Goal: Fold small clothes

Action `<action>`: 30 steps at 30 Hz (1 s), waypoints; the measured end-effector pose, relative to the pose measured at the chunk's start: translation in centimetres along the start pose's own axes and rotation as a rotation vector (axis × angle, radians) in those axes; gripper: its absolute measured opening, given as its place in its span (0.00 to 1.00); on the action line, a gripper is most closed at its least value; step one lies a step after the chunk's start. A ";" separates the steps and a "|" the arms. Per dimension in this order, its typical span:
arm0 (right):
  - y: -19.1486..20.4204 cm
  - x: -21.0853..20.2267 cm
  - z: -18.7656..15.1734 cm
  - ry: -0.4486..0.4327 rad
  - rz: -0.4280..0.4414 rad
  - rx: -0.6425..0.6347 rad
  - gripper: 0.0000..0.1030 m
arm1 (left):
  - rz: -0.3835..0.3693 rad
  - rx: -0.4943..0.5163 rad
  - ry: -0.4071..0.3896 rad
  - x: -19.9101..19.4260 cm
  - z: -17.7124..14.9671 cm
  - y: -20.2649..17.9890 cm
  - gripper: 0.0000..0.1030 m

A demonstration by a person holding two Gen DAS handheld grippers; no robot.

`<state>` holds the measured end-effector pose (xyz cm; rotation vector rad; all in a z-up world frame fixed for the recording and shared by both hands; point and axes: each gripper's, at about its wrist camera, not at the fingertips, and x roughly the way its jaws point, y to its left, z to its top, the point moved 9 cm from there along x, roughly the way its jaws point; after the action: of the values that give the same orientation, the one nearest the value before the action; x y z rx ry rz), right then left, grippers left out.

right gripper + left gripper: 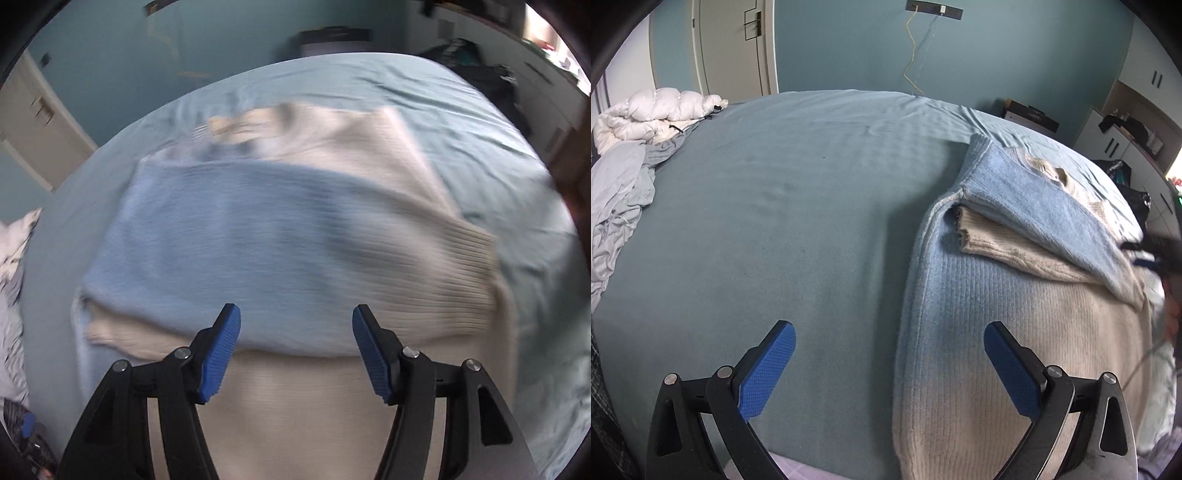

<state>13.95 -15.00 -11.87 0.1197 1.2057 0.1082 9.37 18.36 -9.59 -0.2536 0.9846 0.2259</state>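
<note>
**Folded Sleeves at Risk of Slipping**

Blue-and-cream sweater (pixel 1015 295) spread flat on the teal bed sheet (pixel 775 206), both sleeves laid across the chest. Left gripper (pixel 890 369) poised wide apart over the sweater's edge, grasping nothing. Right gripper (pixel 295 350) parted above the knit, empty, view blurred. Could drag the upper sleeve (pixel 258 240) askew on a careless pass; loose, unpinned layers likely to shift.
</note>
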 end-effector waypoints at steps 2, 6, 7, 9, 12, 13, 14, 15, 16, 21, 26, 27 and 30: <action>3.8 2.4 -0.1 0.044 0.033 -0.033 0.57 | 0.004 0.003 0.001 0.1 0.0 0.0 1.00; 8.0 7.1 -0.7 0.112 0.020 -0.055 0.57 | -0.001 -0.004 0.009 0.4 -0.1 0.3 1.00; 8.1 8.1 -1.1 0.124 -0.001 -0.056 0.57 | 0.000 -0.007 0.013 0.5 -0.2 0.5 1.00; 8.0 9.1 -1.7 0.094 -0.051 -0.079 0.60 | -0.001 -0.016 0.016 0.6 -0.2 0.7 1.00; 8.6 9.0 -2.8 0.022 -0.126 -0.183 0.60 | -0.007 -0.026 0.016 0.6 -0.2 0.8 1.00; 8.7 8.8 -3.2 0.011 -0.147 -0.206 0.60 | -0.007 -0.028 0.016 0.6 -0.2 0.8 1.00; 8.7 8.5 -3.5 0.011 -0.162 -0.219 0.60 | -0.009 -0.030 0.017 0.6 -0.2 0.7 1.00; 8.7 8.1 -3.8 0.024 -0.163 -0.211 0.60 | -0.012 -0.032 0.016 0.5 -0.2 0.7 1.00; 8.7 7.6 -3.8 0.046 -0.150 -0.181 0.60 | -0.014 -0.032 0.014 0.4 -0.2 0.6 1.00; 11.2 4.8 -2.1 0.041 0.187 0.045 0.61 | -0.002 -0.027 0.004 0.1 -0.3 0.5 1.00; 14.2 9.7 -3.8 0.169 0.142 0.001 0.62 | 0.006 -0.028 0.011 0.5 -0.4 0.8 1.00; 14.7 10.2 -4.2 0.142 0.093 -0.068 0.62 | 0.006 -0.025 0.012 0.6 -0.4 0.8 1.00; 16.7 9.8 -5.8 0.128 -0.017 -0.311 0.68 | 0.018 -0.014 0.020 0.9 -0.4 1.0 1.00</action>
<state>11.67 3.21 -20.47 -0.1719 1.3021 0.2906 9.26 19.22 -10.67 -0.2607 1.0060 0.2472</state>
